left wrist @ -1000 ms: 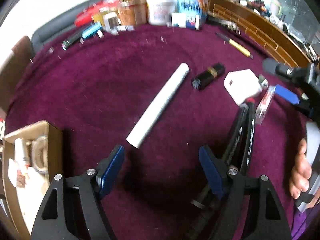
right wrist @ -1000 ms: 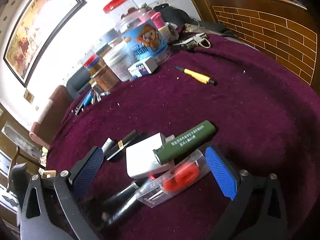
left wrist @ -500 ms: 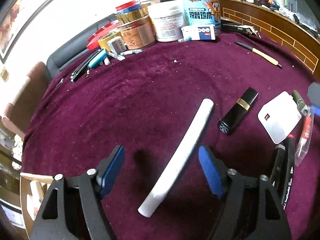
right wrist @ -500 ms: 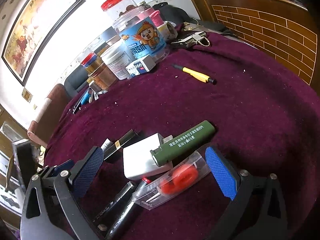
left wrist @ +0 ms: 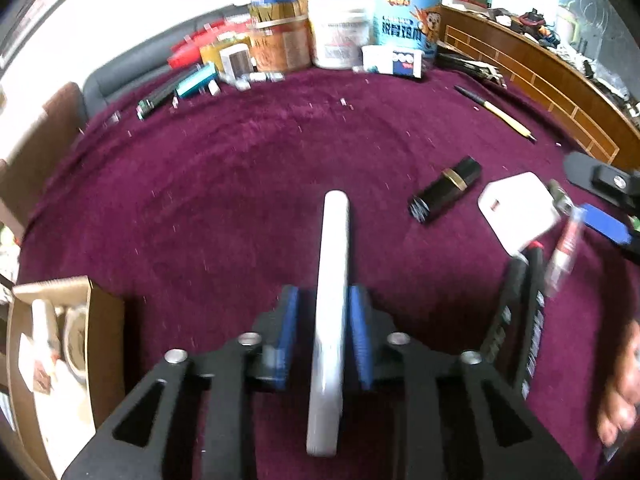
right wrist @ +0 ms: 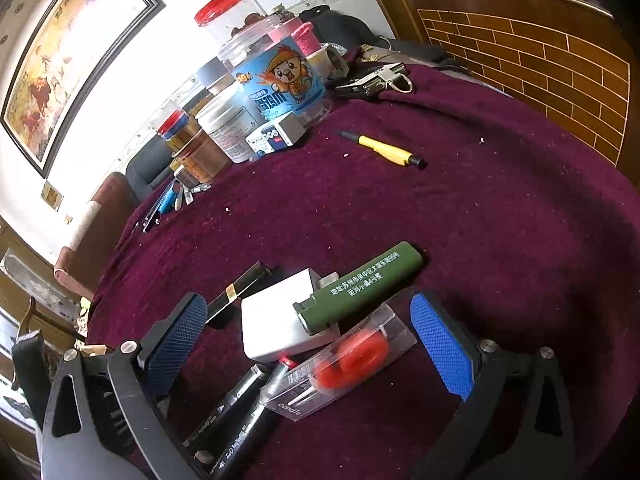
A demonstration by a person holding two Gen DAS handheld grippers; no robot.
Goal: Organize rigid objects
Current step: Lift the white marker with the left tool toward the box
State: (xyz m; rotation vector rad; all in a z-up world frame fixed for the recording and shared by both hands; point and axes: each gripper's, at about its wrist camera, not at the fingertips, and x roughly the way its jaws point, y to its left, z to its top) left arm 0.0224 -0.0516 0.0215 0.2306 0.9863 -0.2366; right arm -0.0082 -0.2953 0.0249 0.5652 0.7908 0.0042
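A long white tube lies on the purple cloth and runs straight between my left gripper's blue pads. The jaws are closing on it and the pads sit against its sides. My right gripper stands open over a pile of small things: a white charger block, a green lighter resting on it, a clear case with red parts inside, and two black markers. A black and gold lipstick tube lies just left of the pile.
An open cardboard box with odds and ends sits at the near left. Jars and tubs crowd the far edge of the table. A yellow pen lies alone on the cloth. A wooden ledge borders the right side.
My left gripper swung over the white tube and its jaws narrowed from wide apart to snug around it. The right gripper stayed where it was.
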